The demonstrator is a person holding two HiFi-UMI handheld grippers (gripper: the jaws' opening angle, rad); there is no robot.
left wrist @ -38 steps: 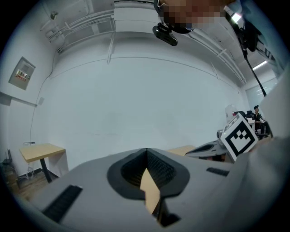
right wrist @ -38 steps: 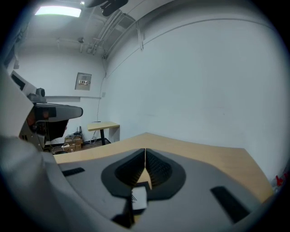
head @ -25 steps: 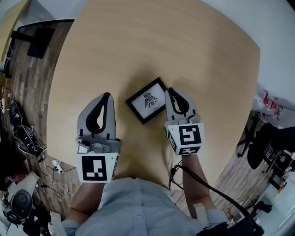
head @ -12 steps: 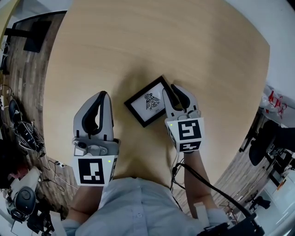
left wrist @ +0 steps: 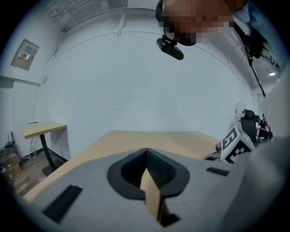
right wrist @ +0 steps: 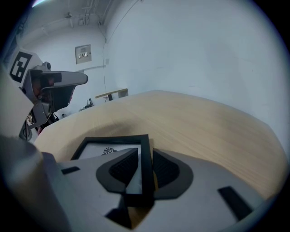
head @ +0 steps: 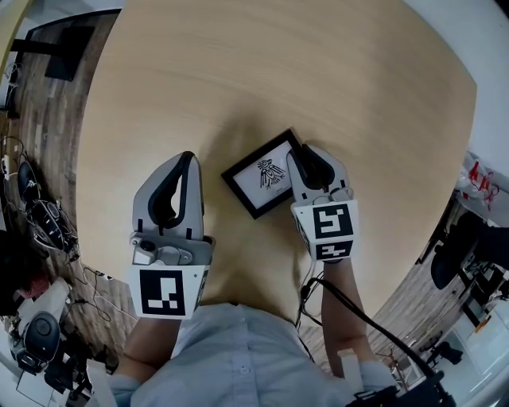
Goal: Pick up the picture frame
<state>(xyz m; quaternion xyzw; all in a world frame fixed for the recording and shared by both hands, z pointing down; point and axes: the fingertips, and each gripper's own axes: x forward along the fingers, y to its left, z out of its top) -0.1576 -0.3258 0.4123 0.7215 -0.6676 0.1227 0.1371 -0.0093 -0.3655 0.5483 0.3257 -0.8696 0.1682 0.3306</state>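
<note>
Right hand-held gripper (head: 305,159) — jaws just opened wide, straddling one edge of the picture frame (head: 266,173), not yet pinching — closing comes next.

Table (head: 302,79) was light wood with a rounded edge, top evenly lit. Floor (head: 48,127) was grey-brown wood plank. Cable clutter (head: 40,221) lay on the floor at the left side, and a dark office chair (head: 457,254) stood at the right. Walls (left wrist: 136,81) were plain white under soft diffuse light. A small wood-top desk (left wrist: 43,129) on a dark leg stood by the wall, with a small panel (left wrist: 25,55) mounted higher up. Conduit (right wrist: 93,11) ran near the ceiling.
</note>
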